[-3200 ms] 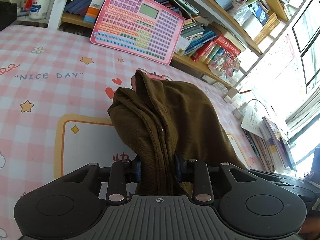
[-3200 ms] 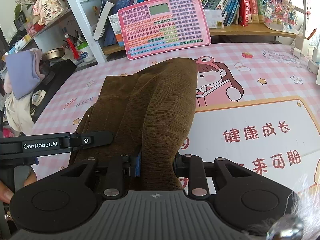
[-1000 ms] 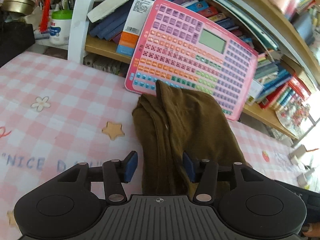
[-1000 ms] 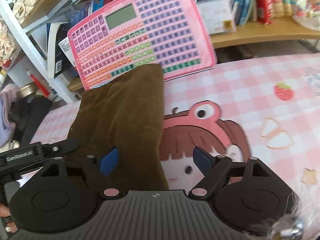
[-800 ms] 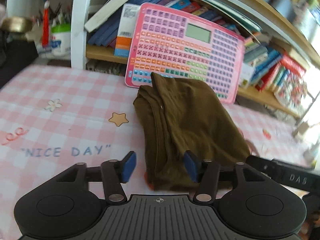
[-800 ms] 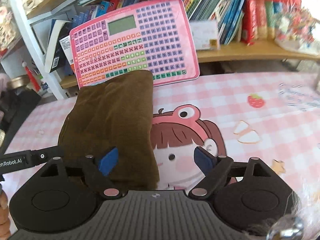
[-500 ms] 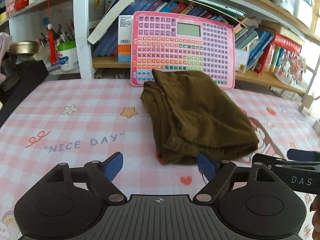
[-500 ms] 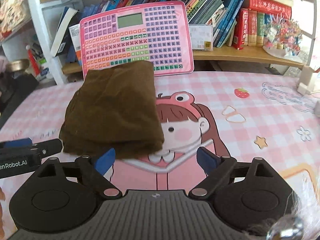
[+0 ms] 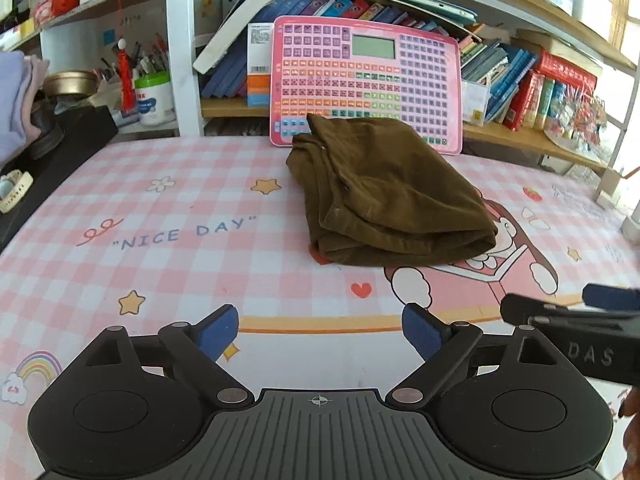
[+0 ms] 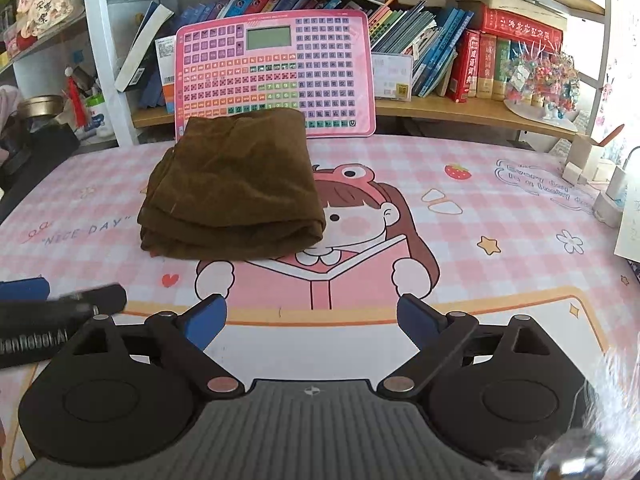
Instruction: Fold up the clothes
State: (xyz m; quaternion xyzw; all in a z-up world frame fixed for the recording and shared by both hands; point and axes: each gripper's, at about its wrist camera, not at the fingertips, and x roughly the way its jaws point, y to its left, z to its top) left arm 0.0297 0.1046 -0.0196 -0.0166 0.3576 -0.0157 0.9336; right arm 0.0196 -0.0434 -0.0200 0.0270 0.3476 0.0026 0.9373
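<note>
A brown garment [image 9: 384, 192] lies folded into a thick rectangle on the pink checked table mat [image 9: 160, 240], its far end against a pink learning tablet [image 9: 360, 80]. My left gripper [image 9: 320, 330] hovers well short of the near fold, its jaws opening with nothing between them. In the right wrist view the same brown garment [image 10: 232, 192] lies ahead and to the left. My right gripper [image 10: 312, 318] also stands back from it, jaws opening and empty. One of the right gripper's fingers [image 9: 608, 298] shows at the left view's right edge.
Bookshelves [image 10: 460, 60] rise behind the table. A black bag with a watch [image 9: 40, 168] borders the left edge. White plugs and paper [image 10: 608, 196] sit at the right edge. A pen cup [image 9: 154, 96] stands on the low shelf.
Both grippers let go of the brown garment, spread their jaws wide and drew back toward the near side. The garment stays folded by the pink tablet.
</note>
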